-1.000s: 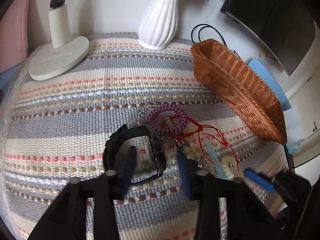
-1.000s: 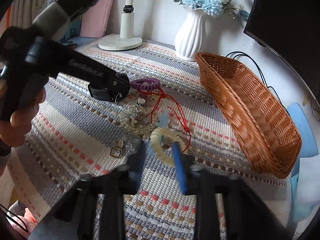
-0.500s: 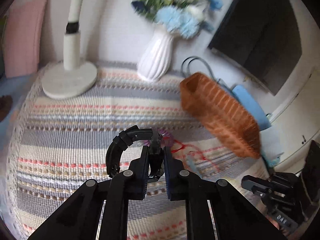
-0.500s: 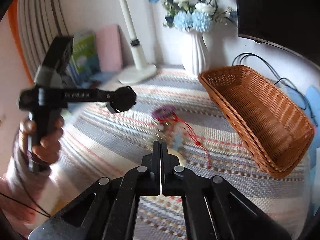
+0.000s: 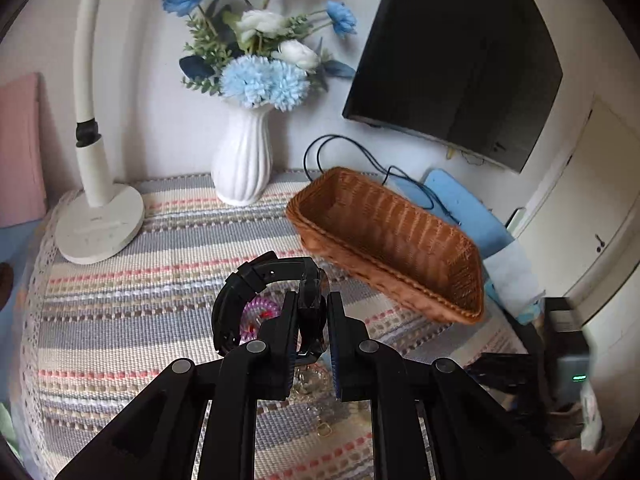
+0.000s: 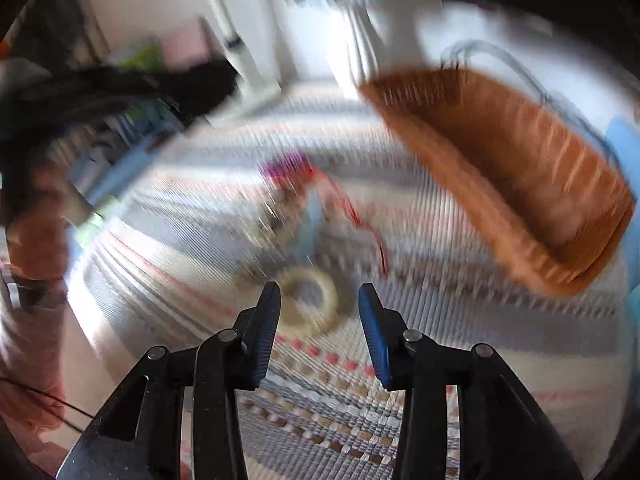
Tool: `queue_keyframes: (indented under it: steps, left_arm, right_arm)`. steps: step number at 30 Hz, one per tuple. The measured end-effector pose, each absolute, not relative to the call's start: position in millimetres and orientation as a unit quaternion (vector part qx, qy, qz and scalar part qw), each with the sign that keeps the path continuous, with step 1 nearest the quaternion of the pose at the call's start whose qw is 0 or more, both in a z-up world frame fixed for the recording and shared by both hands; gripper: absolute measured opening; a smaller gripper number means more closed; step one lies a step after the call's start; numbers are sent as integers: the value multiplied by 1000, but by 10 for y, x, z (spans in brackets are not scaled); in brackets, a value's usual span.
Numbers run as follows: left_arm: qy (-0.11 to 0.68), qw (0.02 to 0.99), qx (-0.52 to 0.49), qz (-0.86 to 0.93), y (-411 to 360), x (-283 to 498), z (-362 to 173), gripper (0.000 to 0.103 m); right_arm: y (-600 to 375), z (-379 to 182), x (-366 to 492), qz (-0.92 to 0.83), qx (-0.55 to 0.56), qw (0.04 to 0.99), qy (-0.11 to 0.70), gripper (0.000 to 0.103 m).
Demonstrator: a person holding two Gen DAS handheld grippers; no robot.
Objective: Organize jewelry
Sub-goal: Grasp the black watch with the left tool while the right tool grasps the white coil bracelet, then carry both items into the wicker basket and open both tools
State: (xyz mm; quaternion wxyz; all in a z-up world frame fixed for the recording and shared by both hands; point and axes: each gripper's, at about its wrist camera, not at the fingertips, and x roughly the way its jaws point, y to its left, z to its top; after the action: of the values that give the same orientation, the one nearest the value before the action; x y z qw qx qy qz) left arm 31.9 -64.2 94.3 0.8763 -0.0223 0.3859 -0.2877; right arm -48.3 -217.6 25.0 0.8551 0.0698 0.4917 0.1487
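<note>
Black watch [image 5: 272,280], which lay on the striped cloth [image 5: 120,320] a second ago, now hangs above it, clamped at its case by the left gripper [image 5: 312,312], with the wicker basket [image 5: 460,296] empty beyond. Right wrist view, blurred: the right gripper [image 6: 320,300], shut half a second ago, is opening with nothing between its jaws, above a cream bead bracelet [image 6: 332,300]; only this view shows the red cord [image 6: 352,212].

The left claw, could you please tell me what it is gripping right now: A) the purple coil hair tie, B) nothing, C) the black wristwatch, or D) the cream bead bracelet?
C: in the left wrist view the left claw is closed on the black wristwatch, whose strap loops up clear of the striped cloth.
</note>
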Motion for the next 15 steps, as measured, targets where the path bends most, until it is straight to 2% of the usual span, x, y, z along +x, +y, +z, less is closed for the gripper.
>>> queue_keyframes:
  steps: [4,6,11,15]
  left_arm:
    - [395,871,-17,-291,-666,325,883,14]
    - [395,871,-12,-292,-673,334,874,14]
    - [397,870,-1,-292,-708,356,876,14]
    - [384,873,21,-300,-877,454,1016,14]
  right_arm:
    - [-2007,87,-381,124,11,856,501,29]
    - [-1844,74,-378,114,-48,861,493,13]
    - [-1744,210,-481,133,-70,862,483,12]
    - [-2162,675,-516,100,-32,895,434,12]
